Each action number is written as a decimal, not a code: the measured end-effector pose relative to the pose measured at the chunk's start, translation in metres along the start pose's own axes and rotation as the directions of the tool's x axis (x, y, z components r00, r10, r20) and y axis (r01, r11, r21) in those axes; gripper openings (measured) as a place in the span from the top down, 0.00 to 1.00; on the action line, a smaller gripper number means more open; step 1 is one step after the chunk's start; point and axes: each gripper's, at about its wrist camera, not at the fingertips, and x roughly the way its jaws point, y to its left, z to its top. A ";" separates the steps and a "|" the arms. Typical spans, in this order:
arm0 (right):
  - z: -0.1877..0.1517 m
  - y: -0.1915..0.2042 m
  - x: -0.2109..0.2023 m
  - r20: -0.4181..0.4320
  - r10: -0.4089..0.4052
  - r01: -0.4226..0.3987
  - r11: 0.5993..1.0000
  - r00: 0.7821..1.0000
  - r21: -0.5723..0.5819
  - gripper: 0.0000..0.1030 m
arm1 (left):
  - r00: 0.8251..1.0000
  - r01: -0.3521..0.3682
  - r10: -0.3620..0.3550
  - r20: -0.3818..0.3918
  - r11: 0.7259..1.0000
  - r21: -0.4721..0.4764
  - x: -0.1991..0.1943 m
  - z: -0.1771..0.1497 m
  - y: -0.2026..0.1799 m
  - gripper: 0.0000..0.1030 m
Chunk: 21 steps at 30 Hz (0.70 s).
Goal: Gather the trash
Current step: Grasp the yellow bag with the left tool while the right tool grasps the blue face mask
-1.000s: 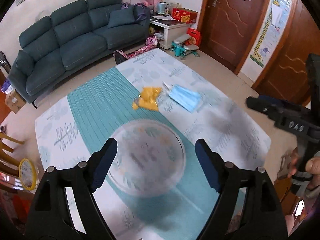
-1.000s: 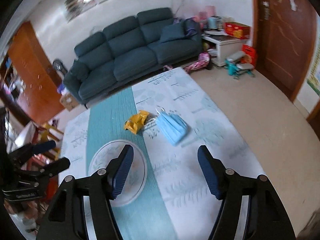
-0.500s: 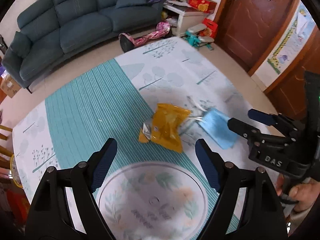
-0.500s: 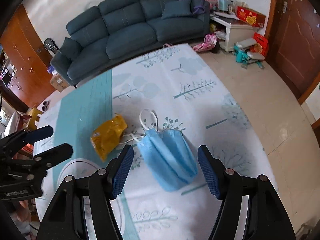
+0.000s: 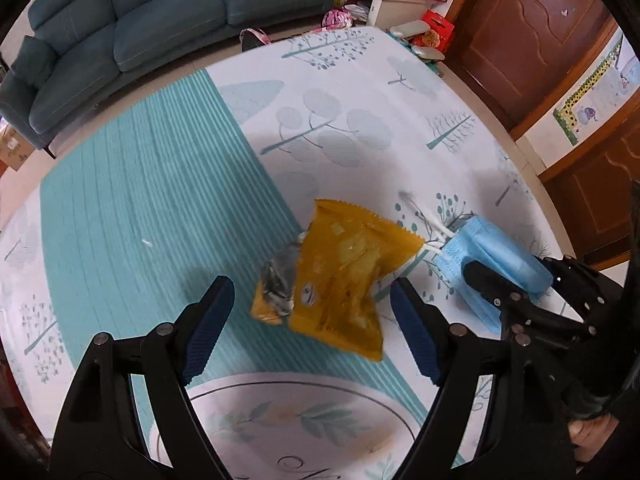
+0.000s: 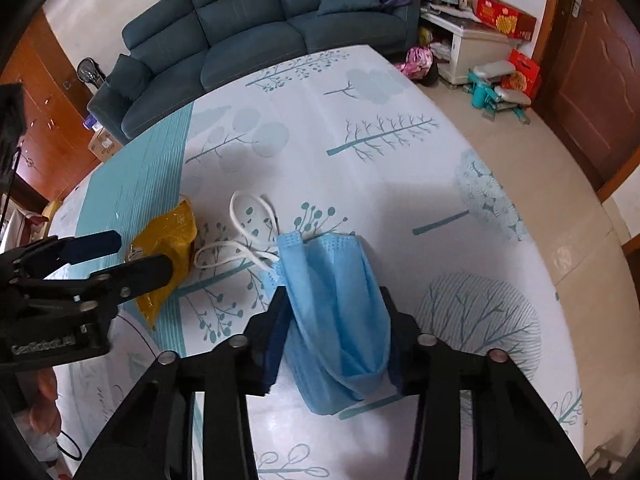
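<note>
A crumpled yellow snack wrapper [image 5: 338,276] lies on the tablecloth, between the open jaws of my left gripper [image 5: 314,324], which hovers just over its near end. It also shows in the right wrist view [image 6: 166,248]. A blue face mask [image 6: 338,312] with white ear loops lies to its right. My right gripper [image 6: 334,338] straddles the mask, jaws narrowed against its sides and bunching it. The mask also shows in the left wrist view [image 5: 496,256] under the right gripper's fingers [image 5: 492,284].
A round glass plate [image 5: 288,432] with leaf print lies just near of the wrapper. The table's right edge [image 6: 560,264] drops to a tiled floor. A dark sofa [image 6: 248,32] stands beyond the far edge.
Both grippers moved forward and down over the table. The left now frames the wrapper. The right closed in from wide open onto the mask's sides.
</note>
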 end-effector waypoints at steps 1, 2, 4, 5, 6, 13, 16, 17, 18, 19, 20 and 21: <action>0.000 0.000 0.000 0.002 -0.003 0.003 1.000 1.000 -0.007 0.64 | 1.000 -0.002 0.002 -0.002 1.000 0.002 0.002 0.000 -0.001 0.24; -0.002 0.000 0.001 0.005 -0.007 0.007 1.000 1.000 -0.017 0.66 | 1.000 -0.004 0.004 -0.007 1.000 0.004 0.006 0.001 -0.002 0.24; -0.004 -0.001 0.003 0.008 -0.016 0.017 0.999 1.000 -0.030 0.68 | 1.000 -0.017 0.017 -0.014 1.000 -0.008 0.012 0.000 -0.003 0.24; -0.005 -0.002 0.003 0.009 -0.019 0.020 0.999 1.000 -0.033 0.69 | 1.000 -0.022 0.022 -0.017 1.000 -0.017 0.014 0.000 -0.002 0.24; -0.006 -0.002 0.003 0.012 -0.023 0.023 0.999 1.000 -0.033 0.71 | 0.999 -0.024 0.023 -0.024 0.999 -0.032 0.018 -0.001 -0.001 0.25; -0.020 -0.008 -0.007 0.023 -0.022 0.022 1.000 0.999 -0.010 0.84 | 0.997 -0.072 0.072 0.015 0.997 -0.012 0.015 -0.006 0.000 0.72; -0.032 -0.008 -0.021 0.024 -0.022 0.022 1.000 0.999 0.001 0.87 | 0.995 -0.088 0.088 0.047 0.996 -0.017 0.004 -0.015 -0.002 0.76; -0.037 -0.009 -0.026 0.024 -0.017 0.017 1.000 1.000 0.005 0.88 | 0.995 -0.085 0.085 0.060 0.996 -0.009 -0.002 -0.020 -0.005 0.76; -0.042 -0.010 -0.032 0.029 -0.014 0.013 1.000 0.999 0.008 0.88 | 0.994 -0.086 0.086 0.066 0.996 -0.001 -0.006 -0.023 -0.007 0.78; -0.047 -0.011 -0.040 0.036 -0.005 0.005 1.000 0.999 0.013 0.89 | 0.993 -0.088 0.087 0.074 0.996 0.011 -0.013 -0.028 -0.012 0.79; -0.053 -0.011 -0.049 0.046 0.000 -0.001 1.000 0.999 0.019 0.89 | 0.993 -0.089 0.086 0.084 0.996 0.024 -0.020 -0.033 -0.017 0.79; -0.057 -0.012 -0.058 0.061 0.011 -0.013 1.000 0.998 0.026 0.89 | 0.992 -0.088 0.084 0.091 0.996 0.034 -0.026 -0.038 -0.021 0.79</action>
